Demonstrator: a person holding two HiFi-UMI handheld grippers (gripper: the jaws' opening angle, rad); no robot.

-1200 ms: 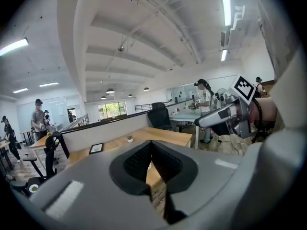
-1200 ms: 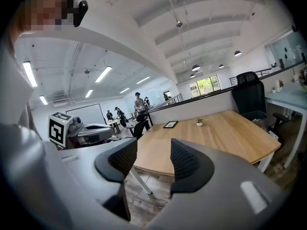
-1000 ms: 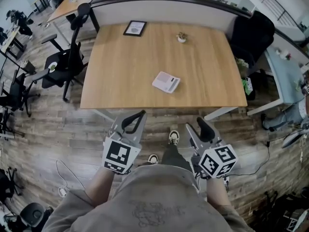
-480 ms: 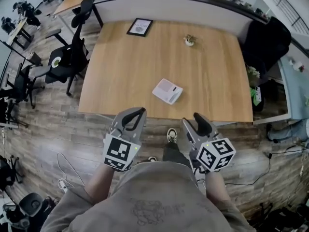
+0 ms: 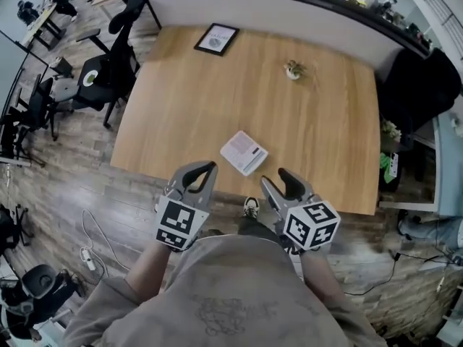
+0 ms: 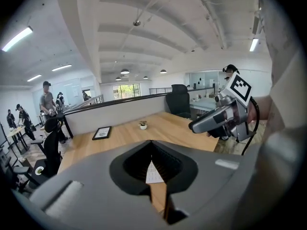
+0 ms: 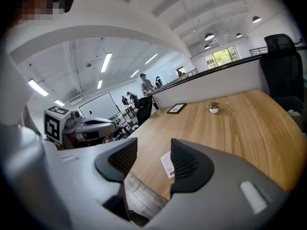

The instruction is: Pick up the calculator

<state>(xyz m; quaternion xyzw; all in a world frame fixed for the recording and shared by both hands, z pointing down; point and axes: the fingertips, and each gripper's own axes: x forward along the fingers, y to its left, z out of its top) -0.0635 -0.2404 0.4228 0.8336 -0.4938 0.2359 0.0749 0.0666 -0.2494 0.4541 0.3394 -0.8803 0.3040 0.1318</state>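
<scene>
The calculator, white and flat, lies near the front edge of the wooden table. Both grippers hover short of that edge, in front of the person's chest. My left gripper is shut with nothing in it, its tips meeting; the calculator shows through the loop of its jaws. To the calculator's near right, my right gripper stands open and empty. The calculator appears in the gap between its jaws, some way ahead. Each gripper view also shows the other gripper off to one side.
A framed picture and a small potted plant stand at the table's far side, before a low partition wall. Office chairs stand left of the table and a black chair right. Cables lie on the wood floor.
The person has stepped closer to the table, so the calculator now lies just beyond both grippers. Neither gripper has changed its opening.
</scene>
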